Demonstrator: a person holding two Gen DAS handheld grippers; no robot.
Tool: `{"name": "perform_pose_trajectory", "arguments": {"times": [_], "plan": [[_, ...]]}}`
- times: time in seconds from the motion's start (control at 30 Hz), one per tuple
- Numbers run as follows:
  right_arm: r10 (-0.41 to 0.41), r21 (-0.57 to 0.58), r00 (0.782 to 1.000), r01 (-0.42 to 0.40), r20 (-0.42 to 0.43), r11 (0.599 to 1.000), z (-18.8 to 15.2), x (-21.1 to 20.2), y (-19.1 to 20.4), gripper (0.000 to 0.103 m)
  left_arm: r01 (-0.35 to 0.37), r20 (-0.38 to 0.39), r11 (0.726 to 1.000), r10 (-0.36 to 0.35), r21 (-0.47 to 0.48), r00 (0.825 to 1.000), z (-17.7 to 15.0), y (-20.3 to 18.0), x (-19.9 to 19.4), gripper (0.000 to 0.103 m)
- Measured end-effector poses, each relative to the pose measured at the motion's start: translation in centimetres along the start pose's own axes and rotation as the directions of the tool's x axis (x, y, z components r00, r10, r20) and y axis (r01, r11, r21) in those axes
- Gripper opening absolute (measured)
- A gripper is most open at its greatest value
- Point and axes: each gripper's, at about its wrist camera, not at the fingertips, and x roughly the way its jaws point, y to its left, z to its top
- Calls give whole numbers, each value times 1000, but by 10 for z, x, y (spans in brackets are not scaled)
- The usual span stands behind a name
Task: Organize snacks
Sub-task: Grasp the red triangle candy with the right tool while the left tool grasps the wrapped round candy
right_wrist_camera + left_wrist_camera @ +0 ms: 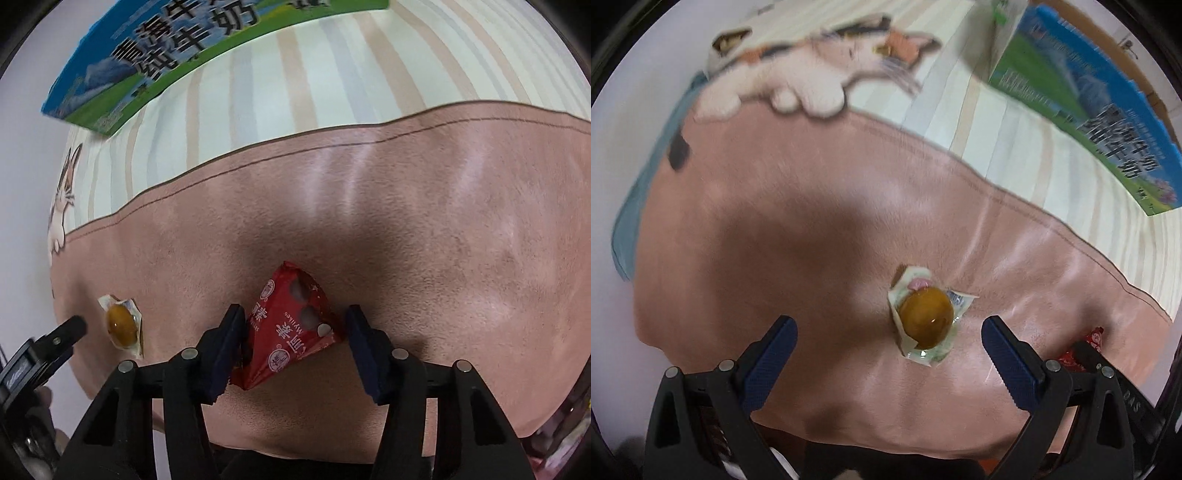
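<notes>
A brown egg-shaped snack in a clear wrapper (925, 317) lies on the pink blanket, between and just ahead of my open left gripper (888, 328); the fingers do not touch it. It also shows in the right wrist view (122, 325), with the left gripper's finger (70, 328) beside it. A red triangular snack packet (288, 328) lies between the jaws of my right gripper (295, 321), which is open around it; the left pad (229, 343) touches or nearly touches it. The red packet's edge (1086, 347) shows at the lower right of the left wrist view.
A blue and green milk carton box (147, 62) stands at the far side on the striped part of the blanket; it also shows in the left wrist view (1082, 96). A cat print (812, 77) covers the far left of the blanket.
</notes>
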Motion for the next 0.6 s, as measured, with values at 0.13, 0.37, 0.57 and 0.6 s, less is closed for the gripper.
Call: {"name": "perform_pose_trajectory", "arguments": {"times": [0.13,0.37,0.57,0.6], "plan": [[-3,-4,1000,3,-8,1000,-1,3,7,59,37,-71,999,-37,-3,997,0,-5,29,102],[16,16,999,-15,-45,1000,8,10,8,61,64,-29,998,-63,21,998,0,-10,42,79],[30,27,998,-29,-51,999,19,13,11,62,56,-12,996,-55,64,998,-4,-16,37,45],[33,25,998,-32,-49,999,21,14,12,62,53,-11,996,-52,66,999,-5,-17,37,45]]}}
